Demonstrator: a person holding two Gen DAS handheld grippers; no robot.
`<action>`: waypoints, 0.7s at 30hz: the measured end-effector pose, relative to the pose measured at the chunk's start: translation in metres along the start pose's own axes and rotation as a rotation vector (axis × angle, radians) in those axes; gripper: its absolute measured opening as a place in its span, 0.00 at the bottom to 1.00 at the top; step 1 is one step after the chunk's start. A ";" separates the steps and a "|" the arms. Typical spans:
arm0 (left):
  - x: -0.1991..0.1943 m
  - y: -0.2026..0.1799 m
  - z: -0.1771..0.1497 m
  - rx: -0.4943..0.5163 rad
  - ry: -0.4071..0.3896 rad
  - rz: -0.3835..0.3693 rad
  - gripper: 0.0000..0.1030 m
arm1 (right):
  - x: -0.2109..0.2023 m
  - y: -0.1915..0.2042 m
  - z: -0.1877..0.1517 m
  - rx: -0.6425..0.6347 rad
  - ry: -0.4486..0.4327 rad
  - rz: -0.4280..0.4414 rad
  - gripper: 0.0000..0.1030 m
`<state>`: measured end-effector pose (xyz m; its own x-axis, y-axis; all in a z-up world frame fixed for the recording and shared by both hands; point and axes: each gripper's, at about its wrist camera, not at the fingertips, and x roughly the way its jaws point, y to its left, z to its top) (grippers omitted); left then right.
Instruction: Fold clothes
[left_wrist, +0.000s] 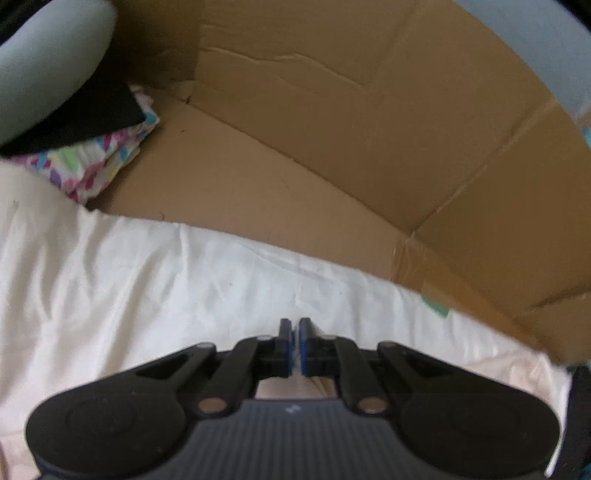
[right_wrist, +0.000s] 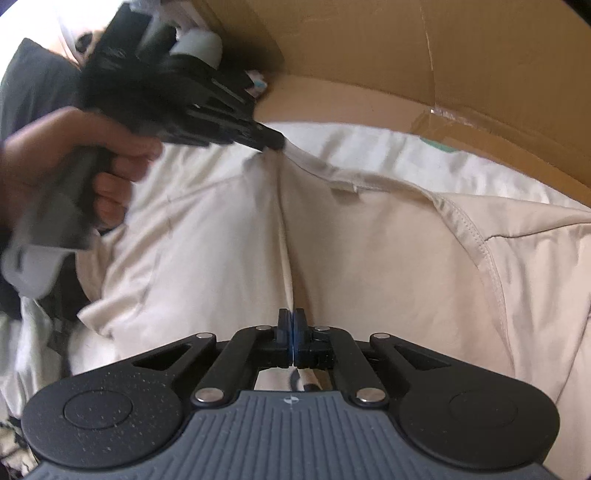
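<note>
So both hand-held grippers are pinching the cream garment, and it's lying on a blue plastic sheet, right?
Not blue plastic. The left wrist view shows brown cardboard under the cream garment. Both the left hand-held gripper and the right hand-held gripper are pinching it.

Flattened brown cardboard sheet (left_wrist: 332, 155), creased and taped at one seam, spread as the work surface. At its far left corner, a black folded item (left_wrist: 92, 118) stacked on a white, multicoloured-patterned one (left_wrist: 96, 162). Beyond, a blurred pale grey rounded object (left_wrist: 48, 70).
</note>
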<state>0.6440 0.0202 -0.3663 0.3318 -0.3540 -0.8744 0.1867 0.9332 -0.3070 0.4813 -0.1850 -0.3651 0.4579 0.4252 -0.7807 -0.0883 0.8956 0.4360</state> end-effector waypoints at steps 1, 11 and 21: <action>0.000 0.000 -0.001 0.001 -0.006 -0.001 0.03 | -0.003 0.003 -0.001 0.009 -0.010 0.004 0.00; -0.029 -0.005 -0.025 0.027 0.011 0.023 0.38 | 0.004 0.029 -0.008 -0.018 -0.036 0.015 0.00; -0.011 -0.033 -0.073 0.073 0.184 -0.037 0.31 | 0.027 0.017 -0.016 -0.012 -0.009 0.046 0.00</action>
<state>0.5668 -0.0022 -0.3740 0.1506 -0.3643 -0.9190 0.2644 0.9106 -0.3176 0.4783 -0.1563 -0.3854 0.4612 0.4646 -0.7559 -0.1198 0.8768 0.4657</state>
